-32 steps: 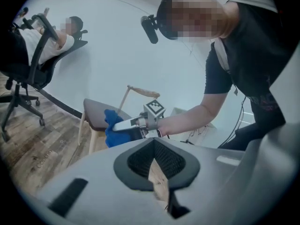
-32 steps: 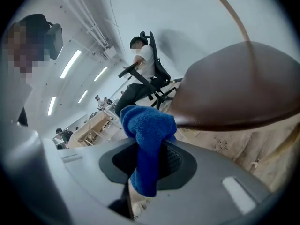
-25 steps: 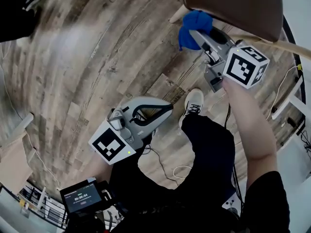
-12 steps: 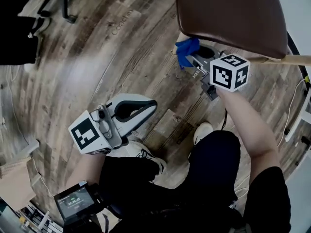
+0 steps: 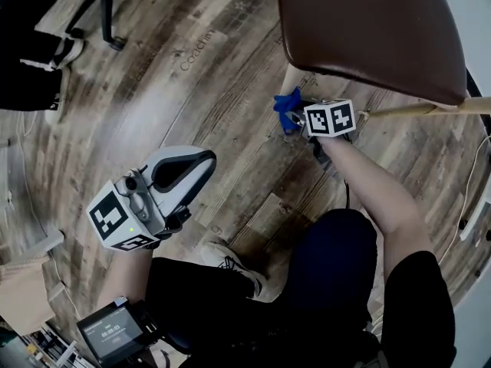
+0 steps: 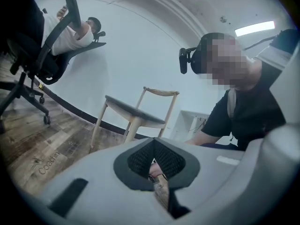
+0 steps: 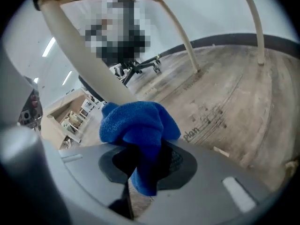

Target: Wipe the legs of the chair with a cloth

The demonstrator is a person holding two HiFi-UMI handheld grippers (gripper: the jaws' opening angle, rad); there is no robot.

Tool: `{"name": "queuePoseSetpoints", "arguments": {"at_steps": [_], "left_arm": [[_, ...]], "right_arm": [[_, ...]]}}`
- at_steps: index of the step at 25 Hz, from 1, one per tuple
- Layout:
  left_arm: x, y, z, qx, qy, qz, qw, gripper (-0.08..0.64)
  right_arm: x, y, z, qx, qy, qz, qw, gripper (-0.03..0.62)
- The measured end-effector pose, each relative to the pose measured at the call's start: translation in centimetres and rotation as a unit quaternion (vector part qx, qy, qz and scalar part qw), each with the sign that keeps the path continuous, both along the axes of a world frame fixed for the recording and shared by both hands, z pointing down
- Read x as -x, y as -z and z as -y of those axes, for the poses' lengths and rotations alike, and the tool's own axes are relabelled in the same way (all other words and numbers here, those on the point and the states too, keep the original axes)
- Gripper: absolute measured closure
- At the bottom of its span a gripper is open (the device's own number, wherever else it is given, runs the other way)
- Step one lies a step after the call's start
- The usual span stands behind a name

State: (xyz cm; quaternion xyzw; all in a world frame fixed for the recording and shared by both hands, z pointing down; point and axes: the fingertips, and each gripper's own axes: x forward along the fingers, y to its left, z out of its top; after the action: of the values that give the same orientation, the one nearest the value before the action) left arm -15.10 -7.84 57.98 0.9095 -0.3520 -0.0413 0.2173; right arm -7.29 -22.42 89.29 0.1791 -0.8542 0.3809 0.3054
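Nearest in the head view, the wearer's dark trousers and a pale shoe (image 5: 229, 264) fill the bottom edge, and a small lit screen (image 5: 107, 333) there is too blurred to read. The left gripper (image 5: 201, 159) hangs above the floor, well apart from the chair. Its own view shows the left gripper (image 6: 154, 165) with its fingers together and nothing between them.

The right gripper (image 5: 298, 118) reaches under the seat, where its marker cube hides most of its fingers from above. Its own view shows the right gripper (image 7: 143, 170) with fingers clamped on the blue cloth (image 7: 138, 124), which bunches out in front and presses against the pale chair leg (image 7: 82, 55). From the head view only a corner of the cloth (image 5: 287, 107) shows beside the chair leg (image 5: 290, 77), whose top is hidden by the brown seat (image 5: 368, 29).

The floor (image 5: 207, 75) is grey-brown wood planking with faint printed lettering. The left gripper view alone shows a white wall (image 6: 136, 46), a pale-legged chair (image 6: 137, 115) by it, which may or may not be the same one, and a person in an office chair (image 6: 35, 55), cut off at the edge.
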Motion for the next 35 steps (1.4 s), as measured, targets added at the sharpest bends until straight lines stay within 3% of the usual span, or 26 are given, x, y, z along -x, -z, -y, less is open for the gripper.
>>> {"name": "queuePoseSetpoints", "arguments": {"at_steps": [4,7,10,14,18,23,26,29,32,35], "left_arm": [[0.5,-1.2,-0.2,0.021,0.006,0.003,0.9998,0.561],[0.6,-1.1,-0.2,0.024,0.004,0.005,0.9997,0.561],[0.1,-0.7,0.0,0.015,-0.006,0.008,0.9998,0.561],[-1.1,-0.6,0.6,0.006,-0.023,0.002,0.9997,0.561],[-2.6,-0.4,1.7,-0.007,-0.043,-0.007,0.999,0.561],[-5.7,-0.3,2.3,-0.026,-0.066,-0.015,0.9974,0.561],[-6.4,0.0,2.4,-0.027,-0.074,-0.018,0.9967,0.561],[-6.4,0.3,2.6,-0.03,-0.076,-0.02,0.9964,0.561],[-6.1,0.5,2.7,-0.033,-0.07,-0.024,0.9967,0.561],[-6.4,0.9,3.0,-0.037,-0.07,-0.028,0.9964,0.561]], "right_arm": [[-0.6,-5.5,-0.4,0.039,0.015,-0.072,0.997,0.497],[-0.3,-6.1,-0.4,0.063,0.003,-0.067,0.996,0.497],[-0.2,-5.2,-0.5,0.05,0.005,-0.052,0.997,0.497],[0.1,-0.5,-0.2,0.02,0.003,0.008,1.0,0.497],[0.5,8.0,-0.3,-0.026,0.006,0.089,0.996,0.497],[-0.9,19.8,-0.8,-0.069,-0.017,0.211,0.975,0.497],[-0.9,25.5,-2.2,-0.067,0.002,0.265,0.962,0.497],[-0.6,28.3,-3.0,-0.057,0.013,0.285,0.957,0.497],[-0.3,28.8,-2.8,-0.023,-0.006,0.299,0.954,0.497],[-1.6,29.5,-2.4,-0.018,-0.025,0.301,0.953,0.497]]}}
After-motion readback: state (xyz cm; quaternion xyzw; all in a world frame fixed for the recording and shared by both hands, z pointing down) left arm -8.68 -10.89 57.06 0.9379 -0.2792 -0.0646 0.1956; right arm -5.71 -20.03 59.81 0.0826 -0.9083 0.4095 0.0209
